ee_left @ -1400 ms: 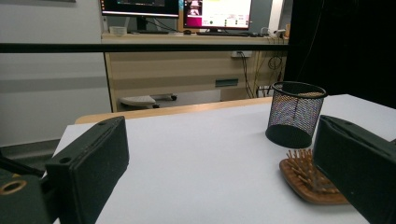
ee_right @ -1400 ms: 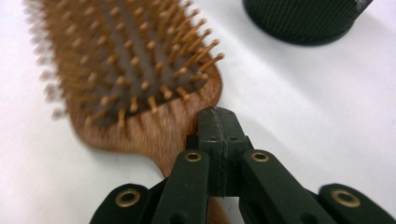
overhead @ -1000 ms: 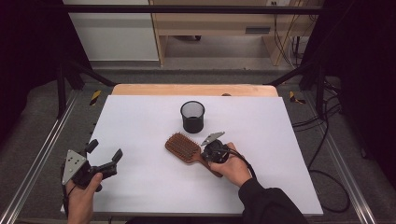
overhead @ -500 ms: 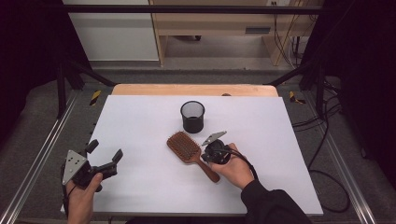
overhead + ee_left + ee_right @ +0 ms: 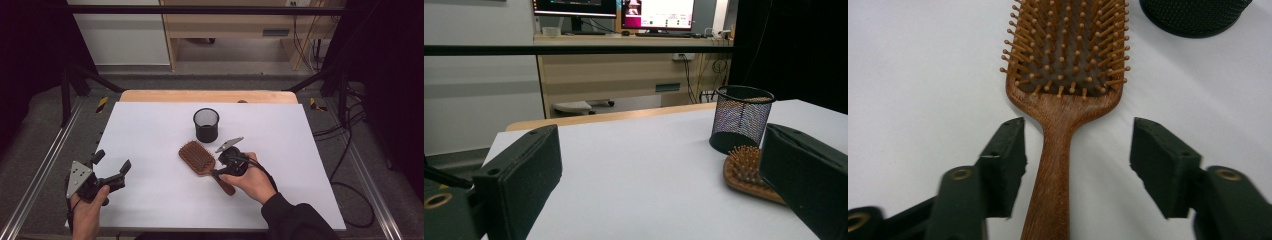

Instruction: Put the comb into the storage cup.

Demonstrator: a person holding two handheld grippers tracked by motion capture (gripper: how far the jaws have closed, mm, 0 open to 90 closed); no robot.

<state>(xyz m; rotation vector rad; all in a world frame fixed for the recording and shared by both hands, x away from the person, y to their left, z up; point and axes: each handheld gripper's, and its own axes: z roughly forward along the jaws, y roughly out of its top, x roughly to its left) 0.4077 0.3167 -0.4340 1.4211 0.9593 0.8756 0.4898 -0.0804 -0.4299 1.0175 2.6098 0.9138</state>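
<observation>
A wooden paddle hairbrush (image 5: 196, 156) lies bristles up on the white table (image 5: 150, 130), just in front of a black mesh cup (image 5: 206, 125). My right gripper (image 5: 219, 173) hovers over the brush handle (image 5: 1052, 165). Its jaws have just been opening, and the handle runs between the pads (image 5: 1010, 147) without touching them. The brush head (image 5: 1064, 47) fills the top of the right gripper view. My left gripper (image 5: 112, 161) rests open at the front left with nothing between its fingers (image 5: 519, 175). In its view the cup (image 5: 740, 117) and brush (image 5: 744, 170) sit far right.
A wooden strip (image 5: 205, 96) edges the table's far side, with metal frame rails (image 5: 45, 165) along the sides. Cables (image 5: 350, 150) lie on the floor at right. A desk with monitors (image 5: 614, 10) stands behind the table.
The right hand has risen a little above the brush handle, and its jaws stand apart. The brush lies about where it was. The left gripper has not moved.
</observation>
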